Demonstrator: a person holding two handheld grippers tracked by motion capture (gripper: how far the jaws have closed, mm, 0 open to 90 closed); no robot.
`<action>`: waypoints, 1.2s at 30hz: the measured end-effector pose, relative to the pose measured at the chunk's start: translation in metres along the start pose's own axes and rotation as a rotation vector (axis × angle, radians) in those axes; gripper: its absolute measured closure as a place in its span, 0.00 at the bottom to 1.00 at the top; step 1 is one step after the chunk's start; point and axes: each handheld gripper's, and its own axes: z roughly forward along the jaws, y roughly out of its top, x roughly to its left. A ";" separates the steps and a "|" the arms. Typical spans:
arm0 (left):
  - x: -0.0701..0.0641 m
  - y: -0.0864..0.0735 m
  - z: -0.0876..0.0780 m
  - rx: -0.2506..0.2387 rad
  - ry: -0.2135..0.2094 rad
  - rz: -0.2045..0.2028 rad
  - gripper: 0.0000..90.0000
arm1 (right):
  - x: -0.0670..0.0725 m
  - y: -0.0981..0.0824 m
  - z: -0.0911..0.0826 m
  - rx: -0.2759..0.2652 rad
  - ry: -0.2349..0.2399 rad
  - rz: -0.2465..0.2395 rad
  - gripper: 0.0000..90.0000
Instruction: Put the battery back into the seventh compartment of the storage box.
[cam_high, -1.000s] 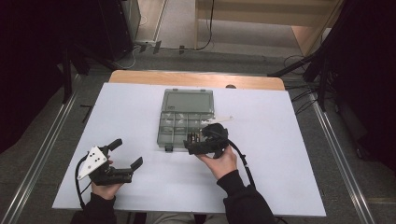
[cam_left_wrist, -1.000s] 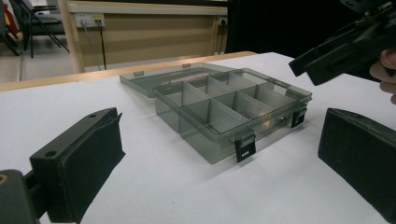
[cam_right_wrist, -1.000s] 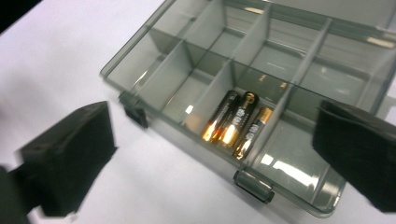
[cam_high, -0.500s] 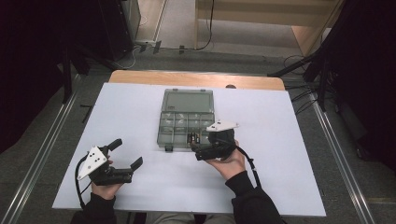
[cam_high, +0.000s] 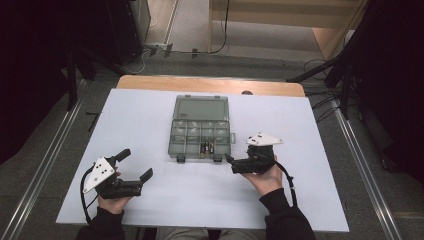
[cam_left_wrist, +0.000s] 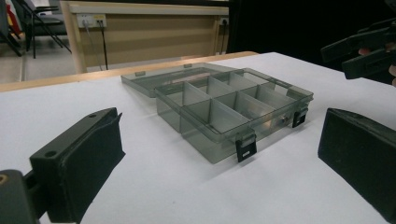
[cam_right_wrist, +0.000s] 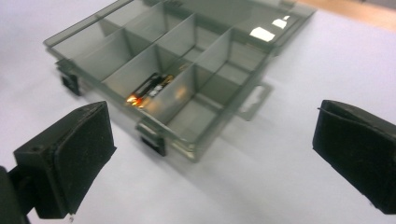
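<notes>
One clear grey compartment box (cam_high: 201, 131) lies open near the middle of the bench (cam_high: 150, 210), its lid (cam_high: 201, 108) folded flat on the far side. Compartments counted from the high view: eight, in two rows of four. Two black latches (cam_left_wrist: 246, 148) hang on the box's near wall. One near-row compartment, second from the box's right end, holds small dark cylindrical pieces with a coppery end, probably batteries (cam_right_wrist: 150, 87); their count cannot be told. The other seven compartments look bare.

Two hand-held grippers in sight, one per hand. The left hand-held gripper (cam_high: 136, 163) sits well to the left of the box and nearer the person, low over the bench, jaws spread wide with nothing between them. In its own view the box lies ahead between the two jaws.

The right hand-held gripper (cam_high: 230, 159) is just beside the box's near right corner, apart from it. Its jaws are spread in its own view, nothing held, with the box's near right corner ahead between them.
</notes>
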 end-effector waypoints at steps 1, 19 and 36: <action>0.000 0.000 0.000 0.000 0.000 0.000 0.00 | -0.003 -0.003 -0.003 -0.019 0.002 0.001 0.01; 0.000 0.000 -0.001 0.001 -0.005 0.003 0.00 | -0.038 -0.046 -0.038 -0.114 -0.059 0.080 0.01; 0.001 0.000 -0.002 -0.004 -0.007 0.001 0.00 | -0.055 -0.088 -0.092 -0.405 -0.098 0.113 0.02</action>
